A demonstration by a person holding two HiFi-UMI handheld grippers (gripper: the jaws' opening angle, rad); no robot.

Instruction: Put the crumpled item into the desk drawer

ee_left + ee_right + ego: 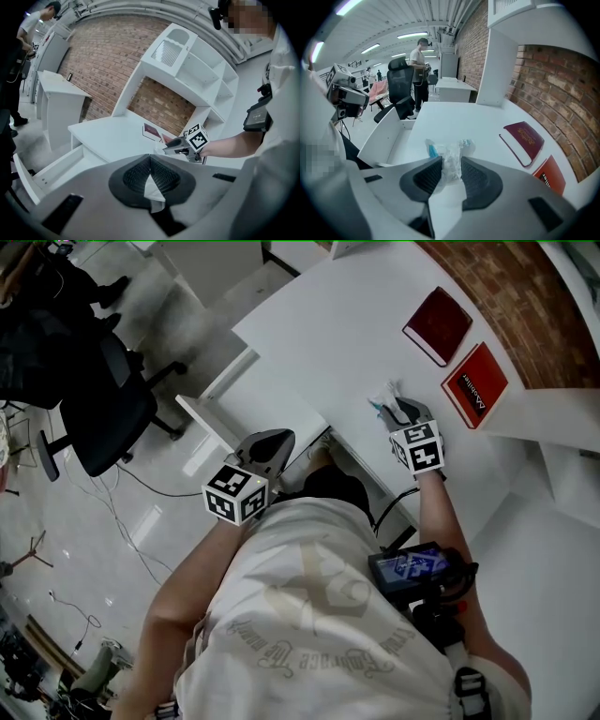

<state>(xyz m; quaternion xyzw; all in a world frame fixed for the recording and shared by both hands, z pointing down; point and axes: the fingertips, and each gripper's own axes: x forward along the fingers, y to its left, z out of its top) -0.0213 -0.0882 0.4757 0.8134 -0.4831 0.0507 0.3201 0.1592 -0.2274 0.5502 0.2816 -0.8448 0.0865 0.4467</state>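
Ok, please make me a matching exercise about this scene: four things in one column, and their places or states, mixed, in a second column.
1. crumpled item
2. desk drawer
3. dark red book
4. left hand-held gripper

A. pulled open
B. jaws together, nothing held
C. lying flat on the desk
D. clamped in the right hand-held gripper

Pairs: 1-D, 2-A, 3-C, 4-B

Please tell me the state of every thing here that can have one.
Crumpled clear plastic wrapper: clamped in the right gripper.
Right gripper: jaws shut on the wrapper.
Left gripper: jaws together, empty.
White desk drawer: pulled open.
Dark red book: closed, lying flat.
Bright red booklet: closed, lying flat.
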